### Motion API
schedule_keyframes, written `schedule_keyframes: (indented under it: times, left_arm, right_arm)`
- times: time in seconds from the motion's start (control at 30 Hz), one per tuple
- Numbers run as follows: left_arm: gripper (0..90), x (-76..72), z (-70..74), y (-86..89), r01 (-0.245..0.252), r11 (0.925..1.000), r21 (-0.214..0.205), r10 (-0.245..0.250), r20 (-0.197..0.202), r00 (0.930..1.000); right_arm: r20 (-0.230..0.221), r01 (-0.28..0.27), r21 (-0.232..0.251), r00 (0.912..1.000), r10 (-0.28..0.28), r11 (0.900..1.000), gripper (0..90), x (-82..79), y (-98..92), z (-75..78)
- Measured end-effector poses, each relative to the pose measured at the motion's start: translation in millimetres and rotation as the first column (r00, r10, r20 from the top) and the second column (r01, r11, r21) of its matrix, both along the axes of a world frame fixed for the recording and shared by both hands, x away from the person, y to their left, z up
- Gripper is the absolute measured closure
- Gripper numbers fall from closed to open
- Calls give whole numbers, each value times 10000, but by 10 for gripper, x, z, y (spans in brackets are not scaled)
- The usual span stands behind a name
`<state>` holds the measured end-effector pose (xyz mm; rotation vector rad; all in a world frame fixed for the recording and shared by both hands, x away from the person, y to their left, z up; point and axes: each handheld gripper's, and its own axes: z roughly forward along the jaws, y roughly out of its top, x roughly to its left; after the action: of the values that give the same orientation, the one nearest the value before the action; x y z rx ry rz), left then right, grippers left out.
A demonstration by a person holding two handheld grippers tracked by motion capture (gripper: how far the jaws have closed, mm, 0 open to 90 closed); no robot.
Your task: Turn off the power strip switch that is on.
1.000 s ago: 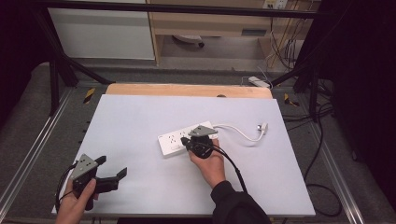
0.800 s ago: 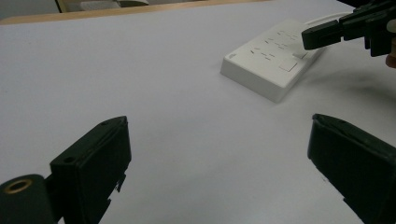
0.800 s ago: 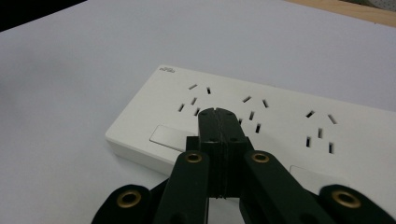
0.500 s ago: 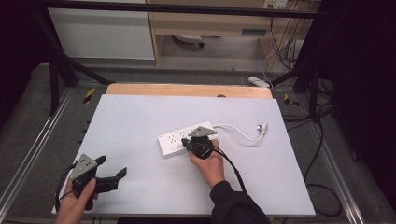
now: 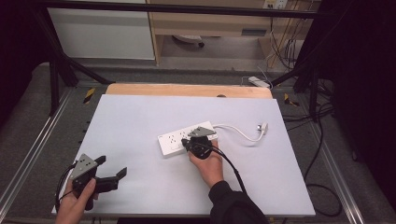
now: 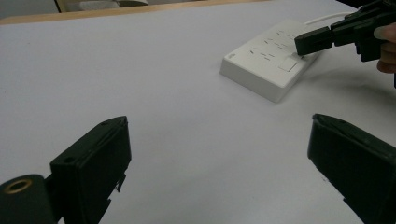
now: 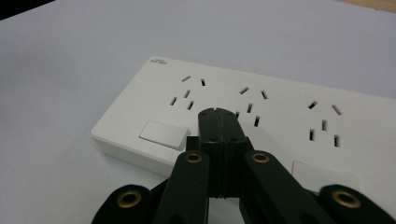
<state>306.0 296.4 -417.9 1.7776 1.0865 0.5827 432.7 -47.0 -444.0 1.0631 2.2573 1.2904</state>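
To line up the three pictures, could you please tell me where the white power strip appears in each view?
High view: the white power strip lies mid-table, just beyond the right gripper.
Left gripper view: upper right, with the right gripper's shut fingers over its near end.
Right gripper view: across the middle, behind the shut fingers.
Shared landmark: the strip's rectangular switch.
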Motion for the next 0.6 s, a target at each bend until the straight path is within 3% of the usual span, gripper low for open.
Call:
schedule_keyframes:
  times: [0.6]
  left_arm:
    - [60, 2, -1, -2, 20, 10000, 20, -20, 0, 10000]
  right_arm:
    - [164, 30, -78, 9999, -29, 10000, 900, -4, 15, -18]
